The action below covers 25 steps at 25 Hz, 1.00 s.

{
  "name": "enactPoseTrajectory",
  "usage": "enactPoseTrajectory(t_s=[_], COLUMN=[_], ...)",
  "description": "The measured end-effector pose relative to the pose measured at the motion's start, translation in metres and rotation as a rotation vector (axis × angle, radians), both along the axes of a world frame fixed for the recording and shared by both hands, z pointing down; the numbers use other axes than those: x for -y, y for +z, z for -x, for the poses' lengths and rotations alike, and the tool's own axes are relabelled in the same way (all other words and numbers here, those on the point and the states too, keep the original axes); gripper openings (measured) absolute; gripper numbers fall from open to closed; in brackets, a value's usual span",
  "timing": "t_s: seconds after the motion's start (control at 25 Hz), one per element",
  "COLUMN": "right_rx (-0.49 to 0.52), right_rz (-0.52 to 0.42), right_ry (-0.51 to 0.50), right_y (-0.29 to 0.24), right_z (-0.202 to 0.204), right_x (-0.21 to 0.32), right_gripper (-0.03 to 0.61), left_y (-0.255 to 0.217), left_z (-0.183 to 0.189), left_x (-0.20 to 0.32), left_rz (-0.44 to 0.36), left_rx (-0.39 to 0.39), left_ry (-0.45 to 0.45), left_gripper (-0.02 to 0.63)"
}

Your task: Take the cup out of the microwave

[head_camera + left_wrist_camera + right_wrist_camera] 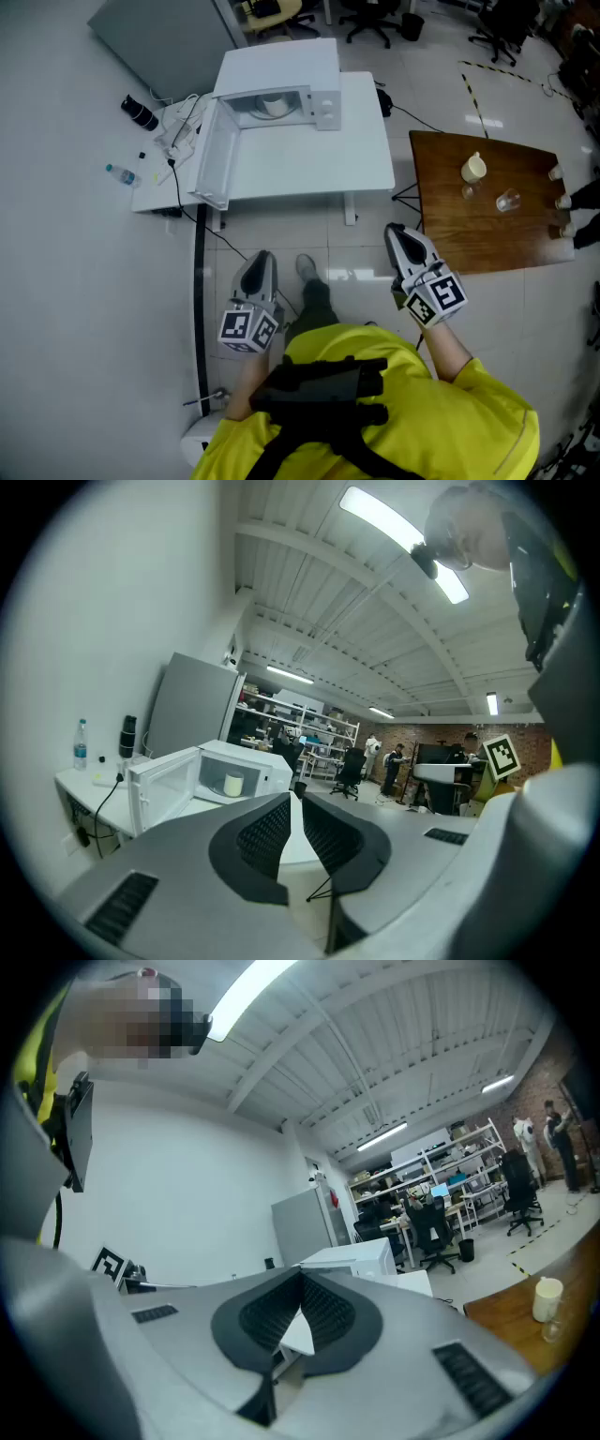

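Note:
A white microwave [277,89] stands at the back of a white table [309,164], with its door [212,155] swung open to the left. Inside it sits a pale cup [275,105]. In the left gripper view the cup [233,785] shows upright in the open microwave [211,778], far beyond the jaws. My left gripper [261,257] and right gripper [397,231] hang over the floor, well short of the table. Both grippers, the left [295,800] and the right [302,1277], are shut with nothing between the jaws.
A brown wooden table [487,234] at the right carries a cream jug [474,169] and a glass [507,201]. A water bottle [122,173], a black object [139,112] and cables lie at the white table's left end. A grey cabinet [159,37] and office chairs stand behind.

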State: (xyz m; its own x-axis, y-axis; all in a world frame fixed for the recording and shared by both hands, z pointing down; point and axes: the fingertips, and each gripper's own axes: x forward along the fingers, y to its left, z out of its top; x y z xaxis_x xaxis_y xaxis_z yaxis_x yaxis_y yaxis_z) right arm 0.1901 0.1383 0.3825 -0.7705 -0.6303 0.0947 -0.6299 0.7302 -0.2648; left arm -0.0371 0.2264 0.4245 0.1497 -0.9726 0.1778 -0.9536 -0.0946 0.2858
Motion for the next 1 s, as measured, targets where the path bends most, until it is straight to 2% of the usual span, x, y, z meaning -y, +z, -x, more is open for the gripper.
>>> enactPoseTrajectory(t_s=[0.12,0.24,0.36,0.48,0.6,0.76,0.8,0.96,1.0], right_rx=[0.002,-0.001,0.005,0.002,-0.031,-0.028,-0.032,-0.051,-0.048], right_rz=[0.002,-0.003,-0.002,0.02,0.048,0.098,0.107,0.169,0.19], right_ry=[-0.024,-0.053,-0.063,-0.063,-0.062,-0.039,-0.035,-0.004,0.004], right_y=[0.004,0.002,0.005,0.013,0.027,0.048,0.053,0.084,0.095], right_z=[0.057,0.119,0.159,0.184,0.193,0.197,0.195,0.188,0.187], right_x=[0.046,0.082,0.113,0.139,0.155,0.189,0.197,0.227,0.233], right_gripper=[0.006,0.006,0.006,0.006,0.006,0.005,0.005,0.006,0.006], left_y=[-0.001,-0.005,0.006,0.025,0.046,0.082,0.098,0.162,0.175], left_z=[0.039,0.09,0.129,0.151,0.155,0.164,0.165,0.169,0.172], left_x=[0.051,0.095,0.128,0.165,0.194,0.252,0.27,0.365,0.392], left_rz=[-0.028,-0.04,-0.038,0.012,0.05,0.087,0.106,0.175,0.171], left_rx=[0.001,0.039,0.068,0.078,0.089,0.154,0.163,0.173,0.188], left_ry=[0.026,0.023,0.006,0.012,0.042,0.08,0.095,0.153,0.158], left_gripper=[0.032,0.032,0.032,0.034,0.034,0.036,0.083,0.393,0.393])
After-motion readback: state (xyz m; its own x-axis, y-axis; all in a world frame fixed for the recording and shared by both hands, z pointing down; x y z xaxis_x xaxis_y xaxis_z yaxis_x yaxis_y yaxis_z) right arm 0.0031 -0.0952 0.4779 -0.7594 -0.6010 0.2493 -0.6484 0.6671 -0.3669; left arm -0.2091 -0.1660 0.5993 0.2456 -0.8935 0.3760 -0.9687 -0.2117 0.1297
